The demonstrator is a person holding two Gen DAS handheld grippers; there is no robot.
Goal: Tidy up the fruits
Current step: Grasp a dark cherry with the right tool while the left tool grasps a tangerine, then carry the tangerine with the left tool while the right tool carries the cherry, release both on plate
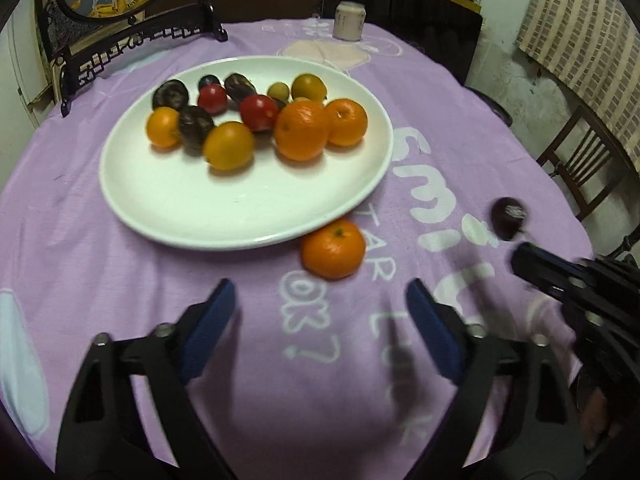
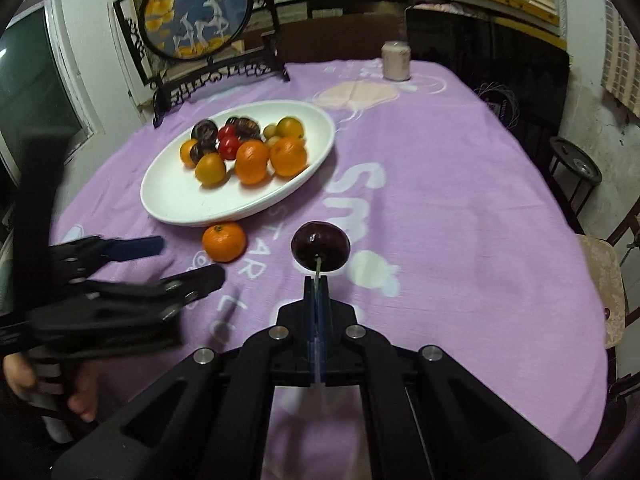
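A round table under a lilac printed cloth fills both views, with a framed deer picture on a black stand and a pale jar at its far edge. The white oval plate sits toward eleven o'clock in the left wrist view and holds eleven visible fruits: five orange or yellow-orange citrus, three dark wrinkled ones, two red ones and one small greenish one; a further dark one behind them is unclear. One loose mandarin lies on the cloth touching the plate's near rim, at twelve o'clock from the left gripper, whose blue-padded jaws stand wide apart and empty, just short of it. The right gripper has its jaws pressed together, pinching the thin green stem of one dark red cherry, which sits directly at twelve o'clock off its tips, at three o'clock from the mandarin.
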